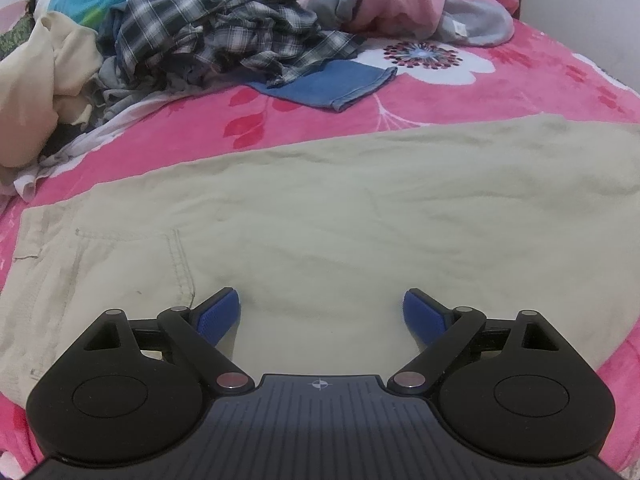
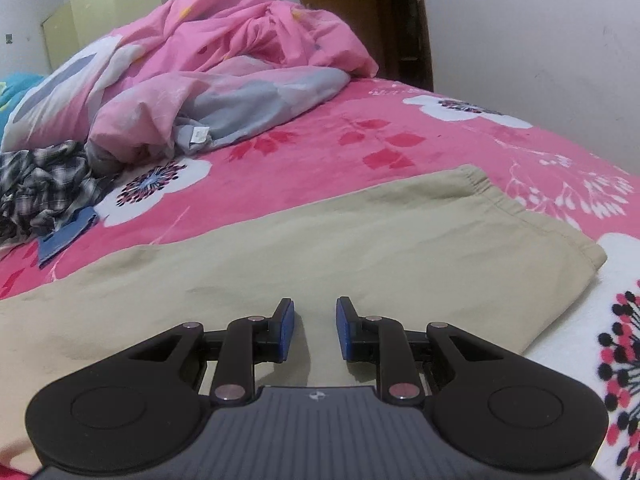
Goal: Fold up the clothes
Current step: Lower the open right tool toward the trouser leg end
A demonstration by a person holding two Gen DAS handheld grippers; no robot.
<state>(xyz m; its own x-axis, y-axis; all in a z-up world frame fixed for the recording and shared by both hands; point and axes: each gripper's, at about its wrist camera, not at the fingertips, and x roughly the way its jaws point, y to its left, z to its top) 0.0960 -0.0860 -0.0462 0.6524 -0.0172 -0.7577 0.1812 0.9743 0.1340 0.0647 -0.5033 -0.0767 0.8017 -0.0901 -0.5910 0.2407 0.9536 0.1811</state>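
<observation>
Beige trousers (image 1: 320, 216) lie flat across the pink floral bedspread (image 1: 520, 92), a back pocket (image 1: 132, 264) showing at the left. My left gripper (image 1: 321, 312) hovers over the trousers near the pocket, wide open, nothing between its blue pads (image 1: 218, 316). In the right wrist view the same trousers (image 2: 360, 248) stretch to their hem (image 2: 532, 212) at the right. My right gripper (image 2: 315, 328) sits just above the cloth, its blue pads (image 2: 287, 330) a narrow gap apart and empty.
A heap of clothes is piled at the back: a plaid shirt (image 1: 224, 28), a blue denim piece (image 1: 336, 84), a cream garment (image 1: 40, 76). A crumpled pink duvet (image 2: 224, 64) lies behind. A wall (image 2: 540, 40) and a wooden door frame (image 2: 400, 16) border the bed.
</observation>
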